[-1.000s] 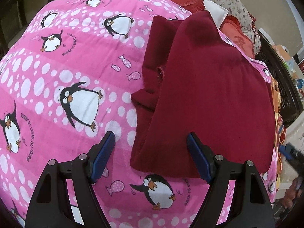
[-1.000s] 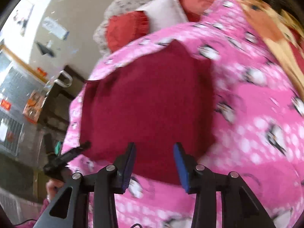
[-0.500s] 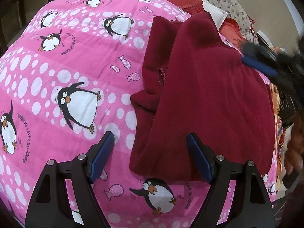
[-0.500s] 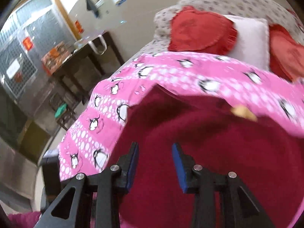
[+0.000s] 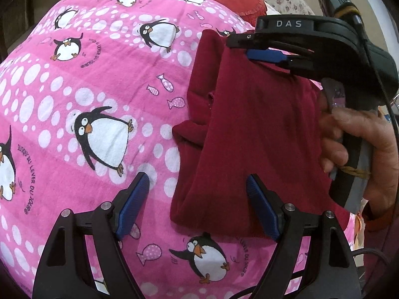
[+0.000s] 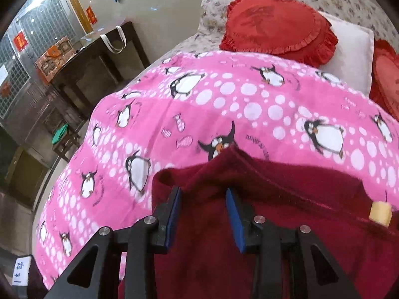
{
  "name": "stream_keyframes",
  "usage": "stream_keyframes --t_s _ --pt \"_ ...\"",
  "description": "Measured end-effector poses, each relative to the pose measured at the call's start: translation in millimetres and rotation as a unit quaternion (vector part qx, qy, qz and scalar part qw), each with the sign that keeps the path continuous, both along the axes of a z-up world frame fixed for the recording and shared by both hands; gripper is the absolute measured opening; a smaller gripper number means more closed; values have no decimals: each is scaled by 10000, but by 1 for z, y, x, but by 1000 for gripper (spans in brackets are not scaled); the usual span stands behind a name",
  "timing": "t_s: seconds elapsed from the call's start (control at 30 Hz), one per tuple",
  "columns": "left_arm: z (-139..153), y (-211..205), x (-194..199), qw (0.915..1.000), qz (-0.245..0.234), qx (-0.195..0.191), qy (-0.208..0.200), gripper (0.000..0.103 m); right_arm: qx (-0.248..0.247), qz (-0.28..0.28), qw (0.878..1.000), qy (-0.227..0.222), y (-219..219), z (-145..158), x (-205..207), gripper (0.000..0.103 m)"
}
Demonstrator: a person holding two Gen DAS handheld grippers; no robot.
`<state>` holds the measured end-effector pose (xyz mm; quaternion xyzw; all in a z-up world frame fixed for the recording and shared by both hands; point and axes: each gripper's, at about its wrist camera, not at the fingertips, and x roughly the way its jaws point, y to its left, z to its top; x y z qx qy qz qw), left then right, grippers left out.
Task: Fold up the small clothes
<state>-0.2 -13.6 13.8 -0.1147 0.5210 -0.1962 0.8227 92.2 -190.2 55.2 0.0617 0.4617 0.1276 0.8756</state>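
Note:
A dark red garment [image 5: 249, 129] lies folded lengthwise on the pink penguin blanket [image 5: 99, 87]. My left gripper [image 5: 197, 199] is open above the garment's near left corner, one finger over the blanket, one over the cloth. My right gripper [image 5: 251, 49] reaches in from the right over the garment's far edge. In the right wrist view the right gripper [image 6: 202, 206] is open, low over the red cloth [image 6: 286, 224] near its raised edge. A yellow tag [image 6: 380, 213] hangs at the garment's right.
Red heart cushions [image 6: 276, 25] and a white pillow [image 6: 349, 49] lie at the head of the bed. A dark wooden table [image 6: 94, 64] stands beyond the bed's left side. A hand [image 5: 361, 144] holds the right gripper's handle.
The right gripper has swung from the garment's near side to its far edge and entered the left wrist view. The left gripper has stayed open in place.

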Motion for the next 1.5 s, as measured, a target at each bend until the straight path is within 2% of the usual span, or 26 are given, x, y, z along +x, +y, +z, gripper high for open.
stream_keyframes --t_s 0.17,0.33,0.43,0.53,0.67,0.7,0.73,0.77,0.83,0.9,0.97,1.1,1.2,1.37,1.4,1.47,1.5 --pt "-1 3 -3 10000 -34 -4 -79 81 296 -20 9995 119 -7 12 -11 36" --pt "-4 10 -6 9999 -37 -78 -127 81 208 382 9989 -171 7 31 -25 36" --pt "-4 12 -6 9999 -38 -57 -132 81 -455 873 9949 -200 35 32 -22 40" --pt "-6 11 -6 9999 -47 -71 -132 81 -1282 1177 9845 -191 59 20 -16 40" --pt "-5 10 -8 9998 -61 -112 -138 81 -1780 1495 9724 -202 72 7 -9 39" --pt "-5 11 -8 9998 -64 -111 -146 81 -1929 1583 9681 -231 75 5 -9 29" --pt "-5 11 -8 9998 -72 -106 -155 81 -2080 1680 9633 -222 78 2 -9 10" --pt "-5 11 -9 9998 -81 -105 -159 81 -2215 1709 9598 -226 80 1 -10 4" --pt "-5 12 -9 9997 -81 -142 -163 81 -2445 1727 9531 -444 82 6 -15 3" --pt "-6 14 -9 9996 -71 -178 -183 81 -2567 1506 9530 -562 77 10 -12 3" --pt "-6 15 -9 9996 -65 -181 -199 81 -2346 1247 9633 -373 66 6 -1 3" --pt "-7 16 -8 9996 -66 -182 -191 81 -2143 1081 9702 -331 62 0 3 3" --pt "-7 16 -6 9996 -71 -193 -190 81 -1381 1033 9847 -244 51 14 -3 4" --pt "-7 14 -6 9996 -30 -180 -218 81 -673 729 9951 -4 25 31 -20 9" --pt "-7 14 -6 9996 -30 -178 -225 81 -458 678 9966 82 19 32 -24 12" --pt "-7 12 -8 9996 -36 -169 -235 81 -155 556 9981 213 9 28 -28 25" --pt "-7 11 -9 9996 -38 -159 -233 81 -77 462 9986 263 5 23 -30 37"
